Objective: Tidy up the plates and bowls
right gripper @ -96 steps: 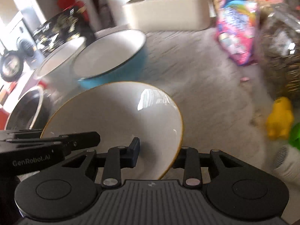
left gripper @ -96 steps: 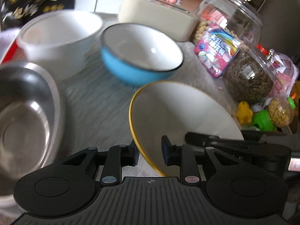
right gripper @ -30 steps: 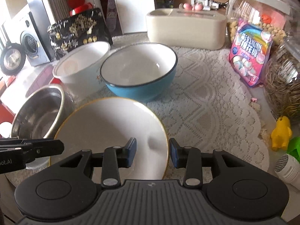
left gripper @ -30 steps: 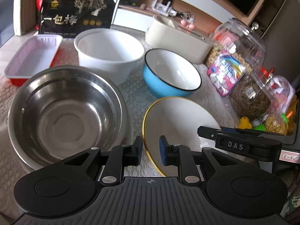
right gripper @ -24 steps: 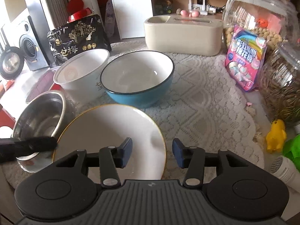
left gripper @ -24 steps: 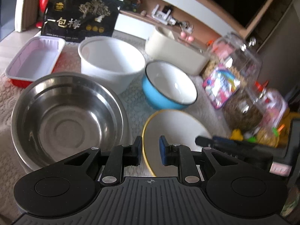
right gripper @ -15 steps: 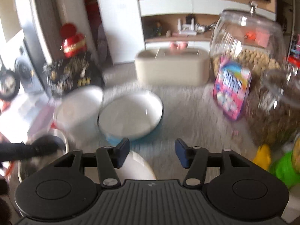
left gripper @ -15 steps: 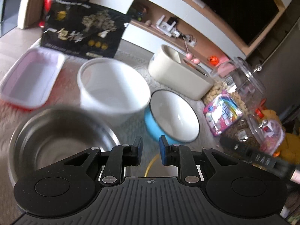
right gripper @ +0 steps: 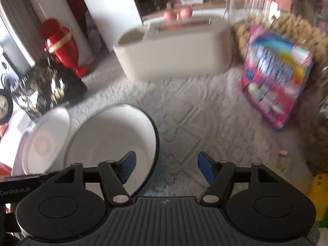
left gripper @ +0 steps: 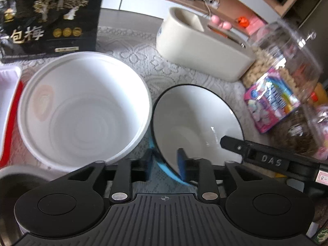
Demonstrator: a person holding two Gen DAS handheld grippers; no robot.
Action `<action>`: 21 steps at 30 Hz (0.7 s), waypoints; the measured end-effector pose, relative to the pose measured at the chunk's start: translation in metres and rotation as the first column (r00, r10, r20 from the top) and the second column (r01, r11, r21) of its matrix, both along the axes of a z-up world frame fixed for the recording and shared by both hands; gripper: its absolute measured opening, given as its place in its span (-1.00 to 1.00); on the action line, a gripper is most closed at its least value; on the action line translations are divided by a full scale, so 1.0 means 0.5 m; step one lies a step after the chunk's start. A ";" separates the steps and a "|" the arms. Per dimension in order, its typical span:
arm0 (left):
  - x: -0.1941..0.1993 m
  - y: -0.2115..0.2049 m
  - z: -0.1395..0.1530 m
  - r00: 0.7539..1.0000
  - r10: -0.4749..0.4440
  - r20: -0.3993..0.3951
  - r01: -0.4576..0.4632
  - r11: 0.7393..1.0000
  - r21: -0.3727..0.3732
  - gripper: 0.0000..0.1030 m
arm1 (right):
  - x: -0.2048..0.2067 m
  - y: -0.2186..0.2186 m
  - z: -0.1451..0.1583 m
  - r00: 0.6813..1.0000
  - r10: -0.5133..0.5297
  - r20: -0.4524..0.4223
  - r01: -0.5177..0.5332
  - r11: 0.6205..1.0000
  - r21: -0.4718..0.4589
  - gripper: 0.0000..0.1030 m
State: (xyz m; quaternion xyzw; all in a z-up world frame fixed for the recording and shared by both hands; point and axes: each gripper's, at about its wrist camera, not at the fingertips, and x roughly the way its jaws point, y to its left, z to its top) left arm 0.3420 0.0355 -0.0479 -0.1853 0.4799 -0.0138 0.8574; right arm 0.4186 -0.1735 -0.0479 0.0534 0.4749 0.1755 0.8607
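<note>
Step in hand: both claws are set on the blue bowl (left gripper: 196,127), which looks like the next piece to be gathered; the grip itself is not yet made.
Left claw (left gripper: 165,165): parted, its jaws having just been opening; they straddle the near-left rim of the blue bowl, one pad outside the wall and one inside, with no clear pressing on it.
Right claw (right gripper: 165,165): released, its jaws having just been narrowing slightly; the left pad sits over the bowl's white inside, the right pad over the lace-covered surface (right gripper: 205,110), the bowl's right rim between them and untouched.
Blue bowl: upright on the surface, black-rimmed, white inside, empty; its left rim is touching or just beside the white plastic bowl (left gripper: 82,110).
White plastic bowl: upright, empty, a faint pink stain on its inner wall.
Steel bowl (left gripper: 14,186): only an edge shows at the lower left of the left wrist view.
Nearby clutter: a beige box (left gripper: 203,47) behind the bowls, a pink sweets packet (left gripper: 270,104) and clear jars to the right, a black snack bag (left gripper: 47,16) at the back left.
Next move, as a judgement: clench both claws on opposite rims evenly, then lift level, clearing the white bowl's edge.
Risk: the picture is blurred by motion; closing before the hands settle could tip the bowl.
</note>
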 end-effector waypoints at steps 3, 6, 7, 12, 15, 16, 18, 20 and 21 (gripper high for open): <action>0.018 -0.013 -0.005 1.000 -0.007 0.000 0.007 0.999 0.049 -0.35 | 0.012 -0.001 -0.027 0.999 0.018 -0.028 -0.017 0.999 0.043 -0.05; 0.034 -0.024 -0.006 1.000 -0.009 -0.005 0.009 0.996 0.083 -0.34 | 0.023 0.002 -0.039 0.999 0.034 -0.042 -0.031 0.997 0.072 -0.20; 0.037 -0.028 -0.006 1.000 -0.010 -0.008 0.011 0.995 0.097 -0.34 | 0.024 0.006 -0.040 0.998 0.043 -0.042 -0.040 0.996 0.077 -0.25; 0.043 -0.042 -0.007 1.000 -0.005 -0.009 0.007 0.990 0.140 -0.34 | 0.023 0.031 -0.029 0.996 0.081 -0.032 -0.079 0.995 0.064 -0.48; 0.042 -0.056 -0.006 1.000 -0.018 -0.018 0.020 0.986 0.167 -0.34 | 0.011 0.029 -0.020 0.996 0.085 -0.010 -0.085 0.996 0.039 -0.48; 0.043 -0.064 -0.006 0.999 -0.028 -0.023 0.032 0.985 0.169 -0.34 | 0.006 0.023 -0.017 0.996 0.085 -0.003 -0.085 0.996 0.036 -0.48; 0.046 -0.080 -0.005 0.998 -0.056 -0.027 0.059 0.985 0.159 -0.34 | -0.001 0.003 -0.015 0.997 0.077 0.003 -0.077 0.997 0.030 -0.48; 0.052 -0.099 -0.005 0.995 -0.089 -0.035 0.093 0.987 0.131 -0.34 | -0.006 -0.027 -0.016 0.999 0.047 0.002 -0.047 0.998 0.031 -0.48; 0.057 -0.110 -0.007 0.993 -0.108 -0.042 0.112 0.987 0.112 -0.34 | -0.006 -0.041 -0.015 1.000 0.030 0.004 -0.030 0.999 0.030 -0.47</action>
